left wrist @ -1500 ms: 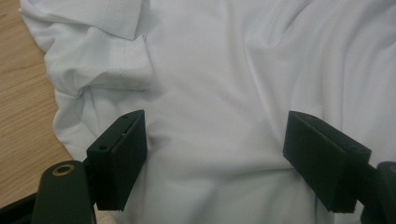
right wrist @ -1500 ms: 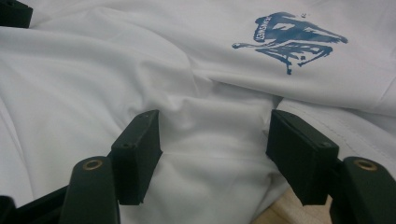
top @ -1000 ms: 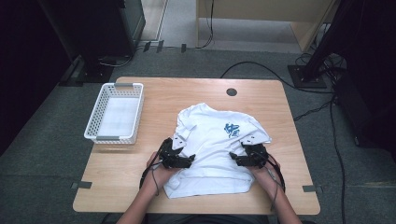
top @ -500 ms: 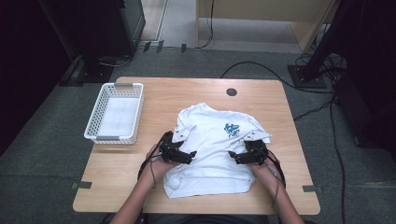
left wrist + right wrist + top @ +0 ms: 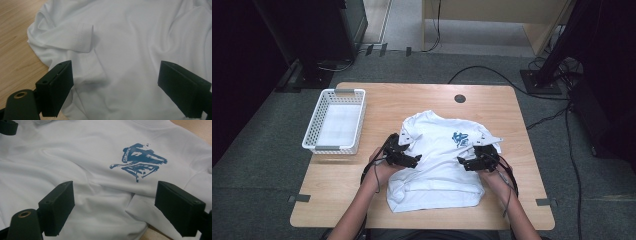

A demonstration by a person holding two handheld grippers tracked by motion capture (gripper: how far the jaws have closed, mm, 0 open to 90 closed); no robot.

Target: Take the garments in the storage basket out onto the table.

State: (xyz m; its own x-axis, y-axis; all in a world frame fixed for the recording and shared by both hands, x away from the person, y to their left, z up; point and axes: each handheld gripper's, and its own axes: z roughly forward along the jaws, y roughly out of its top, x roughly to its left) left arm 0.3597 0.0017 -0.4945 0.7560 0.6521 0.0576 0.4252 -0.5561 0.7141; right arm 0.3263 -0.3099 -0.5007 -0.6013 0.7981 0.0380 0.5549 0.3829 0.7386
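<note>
- the white t-shirt [image 5: 439, 160] lies mid-table, its long axis running from you toward the far edge.
- your left gripper [image 5: 404, 156] and right gripper [image 5: 474, 161] have just been opening; both stand wide, holding nothing.
- the shirt's sides lie directly under each; neither is nearer.

So the high view sits above the person's side, looking forward and down, far enough back to take in the whole wooden table [image 5: 422, 100], the white basket [image 5: 334, 121] and the floor around it. The left gripper view rides low and close over the white t-shirt [image 5: 130, 55], looking along its own black jaws, with a strip of table on its left. The right gripper view is just as close, facing the shirt's blue print [image 5: 140, 161], which the high view catches too.
</note>
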